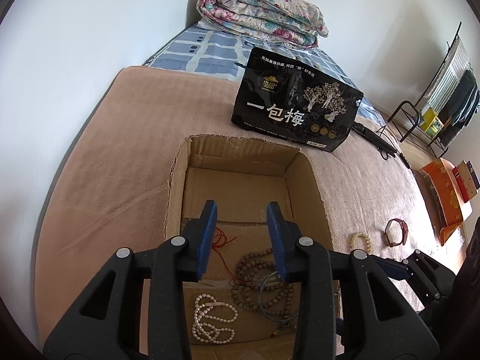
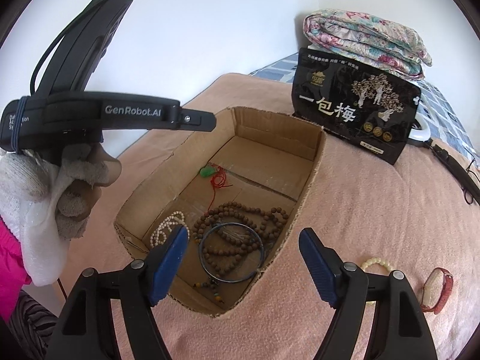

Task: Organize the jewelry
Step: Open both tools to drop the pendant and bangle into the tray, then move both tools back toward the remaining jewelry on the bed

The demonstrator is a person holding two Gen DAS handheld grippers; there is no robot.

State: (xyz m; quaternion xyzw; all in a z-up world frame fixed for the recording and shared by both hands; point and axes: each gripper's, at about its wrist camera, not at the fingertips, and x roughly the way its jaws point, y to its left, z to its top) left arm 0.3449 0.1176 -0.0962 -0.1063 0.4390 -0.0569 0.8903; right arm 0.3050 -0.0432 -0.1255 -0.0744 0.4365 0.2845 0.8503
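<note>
Left gripper (image 1: 244, 241) hung open and empty above the cardboard box (image 2: 312, 162) holding beads. Right gripper (image 2: 243, 265), open and empty, hovered at the box's near right rim. Cream bracelet (image 2: 376, 265) and red watch (image 2: 438, 289) lay just right of it on the blanket, nearer the right gripper.

**Open box top, crowded floor**

My way down into the brown cardboard box (image 2: 312, 147) is open from above. Its near floor is taken by brown wooden prayer beads (image 2: 237, 219), a thin blue bangle (image 2: 231, 251) and a white pearl strand (image 2: 163, 229). The far floor lies bare. A black snack pouch (image 2: 354, 111) stands just behind the box.
</note>
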